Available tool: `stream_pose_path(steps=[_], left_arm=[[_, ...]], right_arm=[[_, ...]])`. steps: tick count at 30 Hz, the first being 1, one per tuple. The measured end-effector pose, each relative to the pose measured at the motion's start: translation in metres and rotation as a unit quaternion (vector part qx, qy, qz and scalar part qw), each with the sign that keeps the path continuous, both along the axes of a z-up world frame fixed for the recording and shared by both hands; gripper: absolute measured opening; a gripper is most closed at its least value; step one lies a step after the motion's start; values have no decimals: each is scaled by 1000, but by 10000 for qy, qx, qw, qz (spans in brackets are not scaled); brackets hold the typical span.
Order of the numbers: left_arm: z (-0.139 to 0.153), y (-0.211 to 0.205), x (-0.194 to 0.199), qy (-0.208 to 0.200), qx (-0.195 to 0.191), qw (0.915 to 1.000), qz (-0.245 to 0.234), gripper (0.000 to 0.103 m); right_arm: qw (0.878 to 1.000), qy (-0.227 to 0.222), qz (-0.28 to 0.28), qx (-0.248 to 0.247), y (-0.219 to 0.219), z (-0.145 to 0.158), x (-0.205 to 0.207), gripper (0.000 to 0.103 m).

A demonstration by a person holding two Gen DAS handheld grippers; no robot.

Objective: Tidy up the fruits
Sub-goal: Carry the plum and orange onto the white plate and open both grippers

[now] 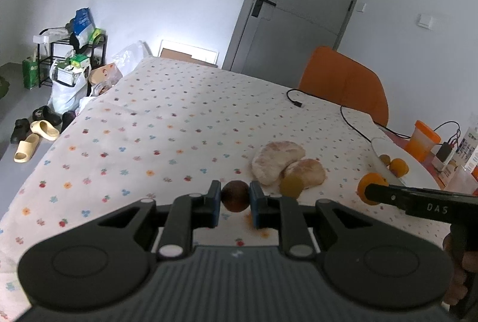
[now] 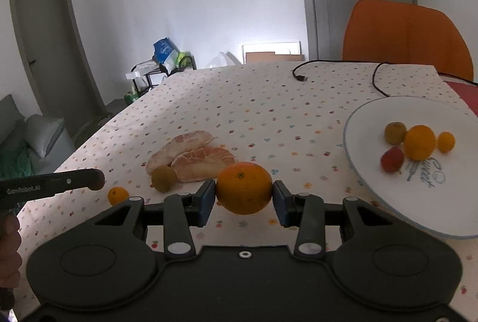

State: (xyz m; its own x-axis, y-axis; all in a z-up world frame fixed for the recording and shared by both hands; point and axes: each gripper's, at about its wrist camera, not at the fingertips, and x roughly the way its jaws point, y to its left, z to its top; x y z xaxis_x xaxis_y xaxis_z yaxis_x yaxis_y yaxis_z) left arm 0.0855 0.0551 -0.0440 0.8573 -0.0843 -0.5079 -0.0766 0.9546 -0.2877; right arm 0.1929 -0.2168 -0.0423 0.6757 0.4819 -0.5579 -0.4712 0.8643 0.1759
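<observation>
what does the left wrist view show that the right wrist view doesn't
Only the left wrist view: the left gripper shut on a small dark brown round fruit, an orange lidded plastic cup, and slippers on the floor.

Only the right wrist view: the right gripper closed on a large round orange, a small red fruit on the white plate, and a grey sofa.

Both: two peeled pomelo segments, a round green fruit, the orange chair, and the flower-print tablecloth.
</observation>
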Motion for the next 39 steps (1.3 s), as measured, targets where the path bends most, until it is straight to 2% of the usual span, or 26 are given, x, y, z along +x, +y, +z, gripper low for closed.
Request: stream_pose_path(steps=[21,39], left_arm=[[24,-57,19,-306,125,9975,-624,18],[36,-139,48,-407,351,9876,-1473,19]], right_arm=[[9978,-281,-564,213,-62,19,-18,40],[9935,-372,-993,424,-113,18,-23,40]])
